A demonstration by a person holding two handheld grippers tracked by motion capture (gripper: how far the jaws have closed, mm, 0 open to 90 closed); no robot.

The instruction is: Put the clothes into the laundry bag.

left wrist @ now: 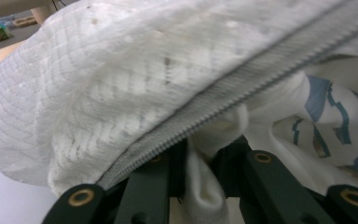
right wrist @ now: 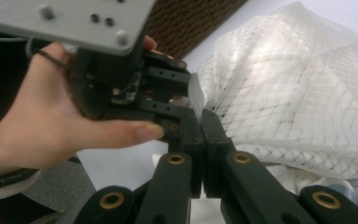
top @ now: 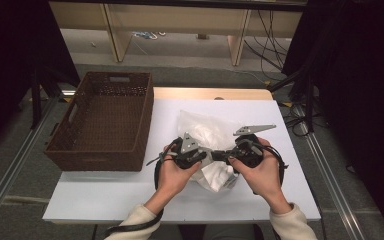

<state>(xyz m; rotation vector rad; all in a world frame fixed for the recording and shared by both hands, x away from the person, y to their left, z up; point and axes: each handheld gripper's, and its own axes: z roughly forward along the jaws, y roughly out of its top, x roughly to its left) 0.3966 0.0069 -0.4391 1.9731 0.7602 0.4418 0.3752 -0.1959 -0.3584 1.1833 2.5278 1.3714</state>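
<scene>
My right gripper, jaws pressed together on the edge of the white mesh bag. My left hand holds the left gripper against the same edge. Brown wicker basket beyond, on the white table.

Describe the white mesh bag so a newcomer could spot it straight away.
Start at the white table, with the brown wicker basket on its left part. Just right of the basket, near the table's middle, lies the white mesh bag, where the left claw and right claw meet at its near edge. It is the only soft, netted item, with a grey zip and white cloth with blue print inside.
</scene>
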